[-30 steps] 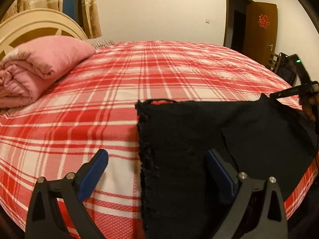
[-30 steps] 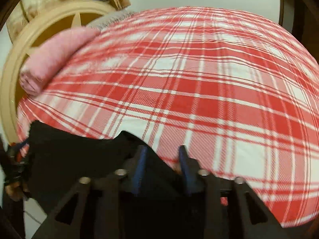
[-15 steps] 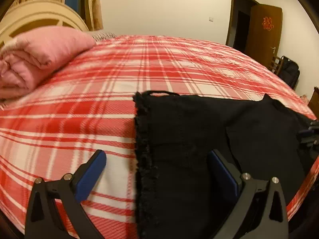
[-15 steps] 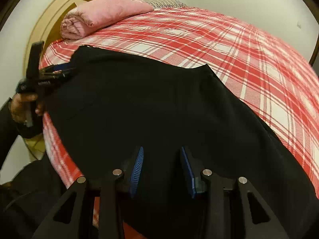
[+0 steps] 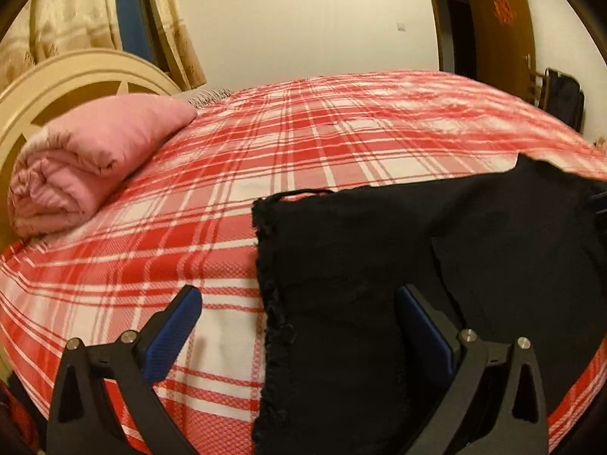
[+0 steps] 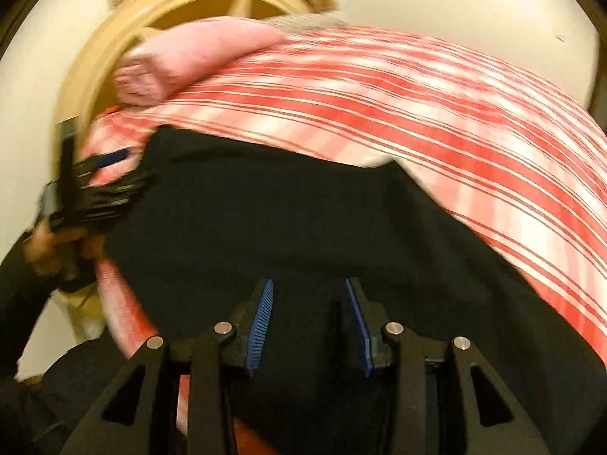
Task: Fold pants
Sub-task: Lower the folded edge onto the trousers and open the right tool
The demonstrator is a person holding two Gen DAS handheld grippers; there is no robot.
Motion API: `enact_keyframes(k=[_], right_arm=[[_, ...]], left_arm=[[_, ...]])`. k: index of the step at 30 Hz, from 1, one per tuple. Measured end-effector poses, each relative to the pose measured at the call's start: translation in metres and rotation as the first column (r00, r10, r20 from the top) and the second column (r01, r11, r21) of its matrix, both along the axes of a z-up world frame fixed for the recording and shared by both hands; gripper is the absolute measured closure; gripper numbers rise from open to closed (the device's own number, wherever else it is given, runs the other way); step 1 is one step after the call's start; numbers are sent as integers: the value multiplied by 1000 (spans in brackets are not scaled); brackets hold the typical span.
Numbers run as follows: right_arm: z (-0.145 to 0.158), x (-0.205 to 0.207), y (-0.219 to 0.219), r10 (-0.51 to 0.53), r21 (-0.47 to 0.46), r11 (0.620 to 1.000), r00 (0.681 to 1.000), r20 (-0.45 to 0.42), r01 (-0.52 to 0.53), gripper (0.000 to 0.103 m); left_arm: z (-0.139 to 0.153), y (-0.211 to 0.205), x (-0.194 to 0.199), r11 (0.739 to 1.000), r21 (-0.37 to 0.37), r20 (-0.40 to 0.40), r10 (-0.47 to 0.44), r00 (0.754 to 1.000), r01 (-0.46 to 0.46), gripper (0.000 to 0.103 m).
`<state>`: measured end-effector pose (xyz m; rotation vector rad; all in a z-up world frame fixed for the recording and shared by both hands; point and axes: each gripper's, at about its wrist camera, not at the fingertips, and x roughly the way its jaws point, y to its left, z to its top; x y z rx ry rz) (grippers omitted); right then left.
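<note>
The black pants [image 5: 398, 265] lie flat on the bed [image 5: 303, 144], on its red-and-white plaid sheet, at the near edge toward the person. In the left wrist view their long axis runs across the picture, left to right, along that near edge. One straight end with a rough, fuzzy hem faces left, toward the headboard [image 5: 76, 72], and runs from far to near across the sheet. A thin loop of cloth sticks out at the far corner of that end. The far edge of the pants rises to a small peak near the right side of the view. A second layer of cloth lies on top on the right part, its edge showing as a slanted line.

The left gripper [image 5: 299, 326] hovers over the hemmed end with jaws wide apart. One blue pad sits over the bare sheet, the other over the black cloth, and nothing is between them.

The right gripper [image 6: 309, 318] is over the other part of the pants, jaws at a narrow gap; black cloth fills the view between and below them, but I cannot tell whether they pinch it. This view is blurred.

A rolled pink quilt [image 5: 91, 167] rests by the headboard, well apart from the pants.
</note>
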<state>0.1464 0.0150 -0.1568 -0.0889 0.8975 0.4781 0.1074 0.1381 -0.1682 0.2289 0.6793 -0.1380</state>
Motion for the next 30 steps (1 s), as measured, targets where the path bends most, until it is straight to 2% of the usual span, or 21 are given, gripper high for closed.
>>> enact_keyframes(k=[5, 7, 10, 15, 20, 24, 26, 28, 30], right_arm=[[-12, -19, 56, 138, -47, 989, 990, 7, -137, 63], [-29, -23, 72, 173, -42, 984, 984, -44, -175, 63], [-38, -32, 82, 168, -78, 983, 986, 5, -167, 57], [-39, -35, 88, 169, -100, 981, 985, 23, -166, 52], [-29, -36, 74, 169, -48, 984, 986, -3, -169, 53], [-24, -43, 44, 94, -60, 994, 995, 18, -93, 53], [-24, -42, 21, 19, -56, 998, 1000, 10, -19, 53], [-30, -40, 4, -22, -25, 999, 999, -44, 21, 53], [-32, -40, -4, -23, 14, 1000, 998, -54, 23, 53]], left_arm=[[-1, 8, 6, 999, -49, -31, 5, 1000, -6, 0], [-2, 10, 6, 997, -74, -38, 5, 999, -8, 0], [-4, 12, 7, 994, -107, -56, 1, 998, -7, 0], [-5, 13, 10, 992, -124, -71, -6, 997, -3, 0], [-4, 13, 10, 992, -125, -84, 3, 996, -14, 0], [-5, 15, 13, 989, -145, -106, 3, 994, -18, 0], [-4, 16, 14, 989, -145, -117, 5, 993, -22, 0], [1, 15, 11, 992, -119, -115, 17, 993, -31, 0], [10, 14, 3, 996, -78, -90, 36, 995, -43, 0]])
